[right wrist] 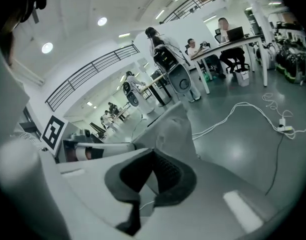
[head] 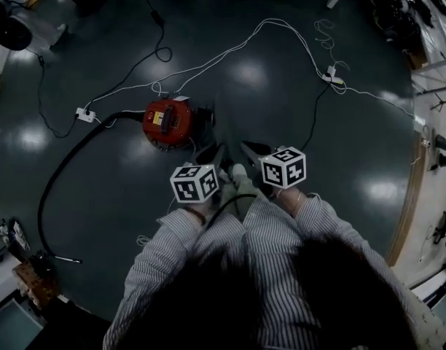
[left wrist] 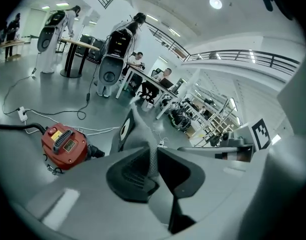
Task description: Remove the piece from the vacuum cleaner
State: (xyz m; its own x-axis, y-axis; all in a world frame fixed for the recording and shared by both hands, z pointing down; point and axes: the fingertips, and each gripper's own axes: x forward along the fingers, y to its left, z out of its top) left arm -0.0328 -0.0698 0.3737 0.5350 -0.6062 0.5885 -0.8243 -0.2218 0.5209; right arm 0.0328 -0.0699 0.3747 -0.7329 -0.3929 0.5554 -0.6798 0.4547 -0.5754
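Red vacuum cleaner [head: 167, 122] sits on the floor [head: 296, 100], caught by head and left gripper views only; left gripper [head: 214, 155] and right gripper [head: 253, 150] hover near it, jaws closed, empty; white cable [head: 241, 44] loops beyond it, black hose [head: 68, 154] alongside

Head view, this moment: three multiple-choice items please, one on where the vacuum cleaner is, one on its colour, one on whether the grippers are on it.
1. The vacuum cleaner is:
A held up by the right gripper
B on the floor, ahead-left of the grippers
C between the two grippers

2. Its body is:
A blue
B yellow
C red

3. The grippers:
A both are clear of it
B the left one clamps it
C the right one clamps it

1 B: it sits on the floor beyond the left gripper.
2 C: the casing is red.
3 A: the left gripper and right gripper hang short of it.
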